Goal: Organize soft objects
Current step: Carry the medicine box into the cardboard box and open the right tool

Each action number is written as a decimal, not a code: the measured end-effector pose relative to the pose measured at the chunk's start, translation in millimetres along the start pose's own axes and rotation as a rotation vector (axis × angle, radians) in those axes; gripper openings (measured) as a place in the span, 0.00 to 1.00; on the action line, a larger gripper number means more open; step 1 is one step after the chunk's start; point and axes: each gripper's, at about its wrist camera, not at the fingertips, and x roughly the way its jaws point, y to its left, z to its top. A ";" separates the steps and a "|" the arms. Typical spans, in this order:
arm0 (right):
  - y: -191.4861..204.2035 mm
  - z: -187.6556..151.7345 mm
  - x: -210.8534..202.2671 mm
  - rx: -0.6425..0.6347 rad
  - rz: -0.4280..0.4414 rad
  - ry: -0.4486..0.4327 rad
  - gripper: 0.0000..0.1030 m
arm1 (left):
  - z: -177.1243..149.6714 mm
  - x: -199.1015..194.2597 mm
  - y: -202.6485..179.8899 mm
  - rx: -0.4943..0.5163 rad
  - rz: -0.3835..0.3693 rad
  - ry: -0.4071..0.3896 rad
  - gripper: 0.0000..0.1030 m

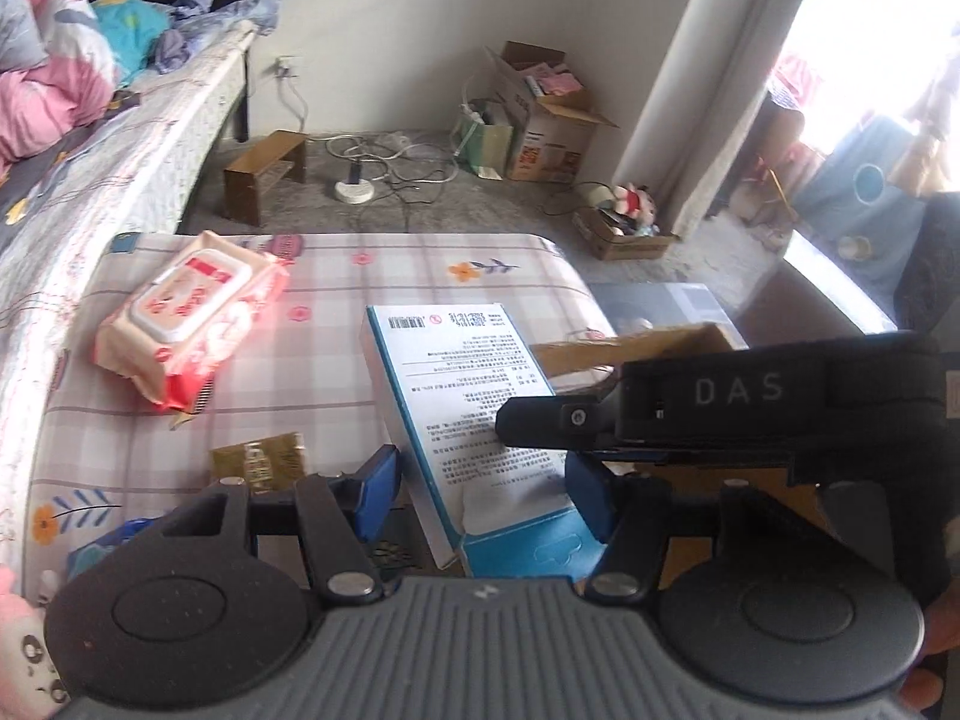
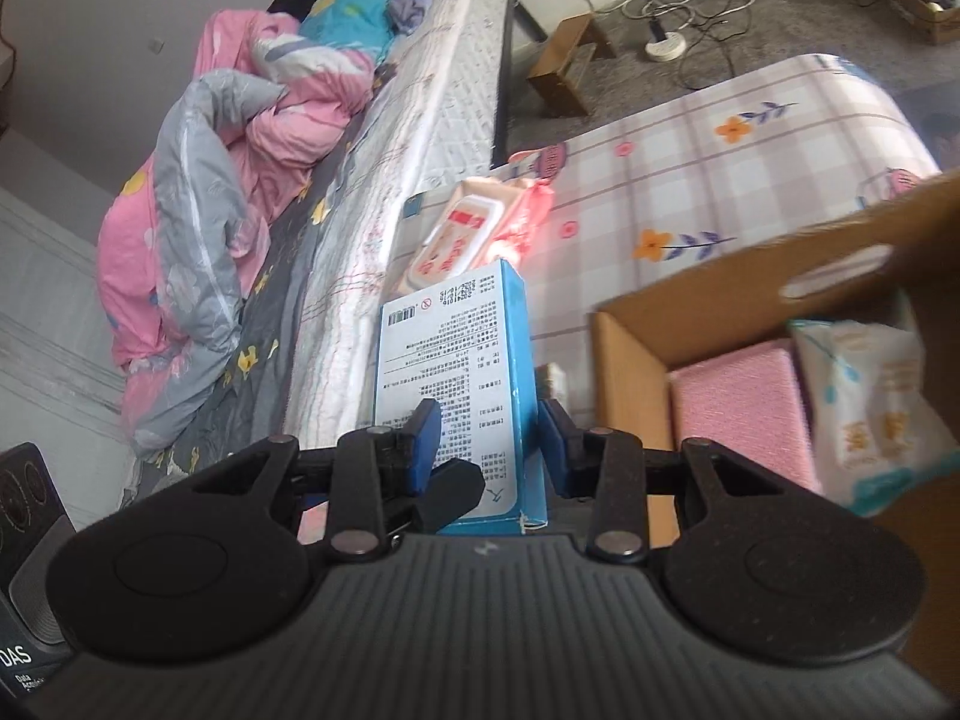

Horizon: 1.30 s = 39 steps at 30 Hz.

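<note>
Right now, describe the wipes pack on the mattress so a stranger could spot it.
Find the checked, flowered mattress beside the bed. Near its edge along the bed lies the wipes pack, flat and apart from the blue box that the grippers hold. It alone is soft, pink and red, with a pale oblong lid on top.

Daylight enters through the window (image 1: 870,60) at upper right of the left wrist view, blown out to white. Elsewhere light is soft and even, shadows faint. Fisheye bends the bed edge (image 1: 150,138) strongly; the cardboard box (image 2: 780,276) at right of the right wrist view is motion-blurred.
</note>
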 end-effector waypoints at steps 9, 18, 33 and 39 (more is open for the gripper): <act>-120.4 -5.8 -65.8 0.115 -0.098 -0.058 0.34 | -11.6 70.4 -94.4 0.067 -0.113 0.073 0.59; -185.5 8.9 -72.1 0.097 -0.212 -0.120 0.35 | -22.8 146.3 -120.9 0.058 -0.156 0.165 0.66; -176.3 -5.9 -89.7 0.101 -0.181 -0.165 0.35 | -15.8 97.9 -89.5 0.066 -0.043 0.128 0.66; -172.7 -13.4 -69.6 0.153 -0.123 -0.104 0.34 | -21.6 44.8 -56.0 0.087 -0.015 0.106 0.66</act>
